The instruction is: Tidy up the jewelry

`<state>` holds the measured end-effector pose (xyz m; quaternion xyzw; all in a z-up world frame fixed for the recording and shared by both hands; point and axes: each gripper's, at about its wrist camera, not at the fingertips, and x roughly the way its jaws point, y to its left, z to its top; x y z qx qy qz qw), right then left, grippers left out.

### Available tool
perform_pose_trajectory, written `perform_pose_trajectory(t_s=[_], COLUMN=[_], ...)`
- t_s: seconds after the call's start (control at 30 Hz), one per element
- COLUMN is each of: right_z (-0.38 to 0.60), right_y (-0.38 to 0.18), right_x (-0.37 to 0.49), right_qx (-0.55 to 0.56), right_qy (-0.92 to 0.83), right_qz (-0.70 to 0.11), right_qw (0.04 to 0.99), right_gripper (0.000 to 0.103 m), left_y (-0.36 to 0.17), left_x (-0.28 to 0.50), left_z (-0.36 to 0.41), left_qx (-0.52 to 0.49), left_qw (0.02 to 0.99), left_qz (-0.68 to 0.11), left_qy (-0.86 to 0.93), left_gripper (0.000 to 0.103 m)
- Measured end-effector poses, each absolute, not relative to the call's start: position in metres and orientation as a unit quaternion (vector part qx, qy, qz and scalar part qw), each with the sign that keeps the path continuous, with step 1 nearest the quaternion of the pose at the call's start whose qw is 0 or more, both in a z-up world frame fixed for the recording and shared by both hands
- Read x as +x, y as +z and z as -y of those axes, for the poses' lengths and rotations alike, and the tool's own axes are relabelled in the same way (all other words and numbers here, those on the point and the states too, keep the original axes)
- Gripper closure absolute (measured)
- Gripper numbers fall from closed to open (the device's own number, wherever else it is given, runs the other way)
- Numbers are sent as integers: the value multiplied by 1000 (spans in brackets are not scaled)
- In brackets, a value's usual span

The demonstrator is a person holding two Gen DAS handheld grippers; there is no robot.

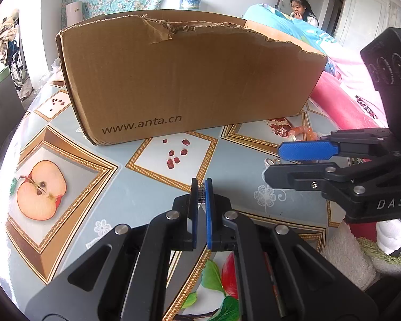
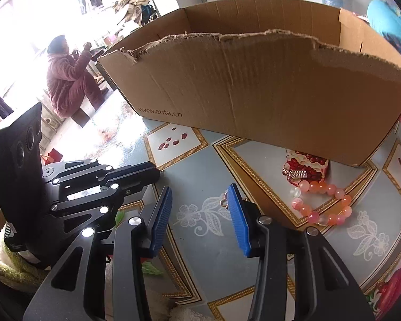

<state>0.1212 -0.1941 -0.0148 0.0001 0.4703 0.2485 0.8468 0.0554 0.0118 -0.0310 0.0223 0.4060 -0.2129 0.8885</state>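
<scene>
My left gripper [image 1: 201, 187] is shut on a small silvery piece of jewelry [image 1: 201, 195] pinched at its tips, just above the patterned tablecloth [image 1: 136, 195]. My right gripper [image 2: 200, 200] hangs open over the cloth with nothing between its blue pads [image 2: 239, 214]. A small metal ring piece [image 2: 223, 202] lies just behind its right finger. A pink-orange bead bracelet [image 2: 324, 204] and a silver clip [image 2: 298, 174] lie to its right, near the open cardboard box [image 2: 254, 85]. In the left wrist view the right gripper [image 1: 274, 161] hovers beside the bracelet [image 1: 304, 131].
The torn-rimmed box [image 1: 184, 80] stands close behind both grippers. A pink bolster [image 1: 344, 107] borders the table on the right. The left gripper [image 2: 155, 172] sits close to the right one's left side. A person [image 2: 69, 80] sits off to the left, another person [image 1: 302, 10] far behind.
</scene>
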Motion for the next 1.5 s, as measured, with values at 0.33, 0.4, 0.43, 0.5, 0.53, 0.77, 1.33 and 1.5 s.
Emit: perform_pose_trajectory(t_s=[0.33, 0.4, 0.43, 0.5, 0.53, 0.77, 1.33, 1.5], right_z=[192, 192, 193, 191, 191, 179, 191, 201], right_y=[-22, -21, -21, -22, -21, -24, -17, -17], right_x=[123, 123, 123, 123, 123, 121, 119, 118], right_qx=[-38, -41, -43, -48, -53, -81, -47, -42], right_qy=[206, 202, 201, 201, 201, 210, 217, 218], right_qz=[-475, -471, -471, -468, -467, -459, -464, -471], right_qw=[855, 857, 858, 859, 860, 859, 858, 854], right_gripper=[66, 69, 69, 70, 70, 83, 99, 71], left_y=[-31, -31, -31, -31, -31, -31, -31, -30], left_x=[55, 55, 55, 55, 55, 55, 54, 54], left_z=[-12, -12, -12, -12, -12, -12, -15, -15], left_qx=[22, 23, 23, 23, 23, 23, 14, 17], left_qw=[889, 889, 889, 889, 889, 889, 888, 887], left_qz=[-407, -406, -406, -407, -407, -407, -404, -405], left_qy=[-212, -211, -211, -211, -211, -211, -219, -221], left_gripper=[99, 99, 99, 99, 99, 99, 99, 99])
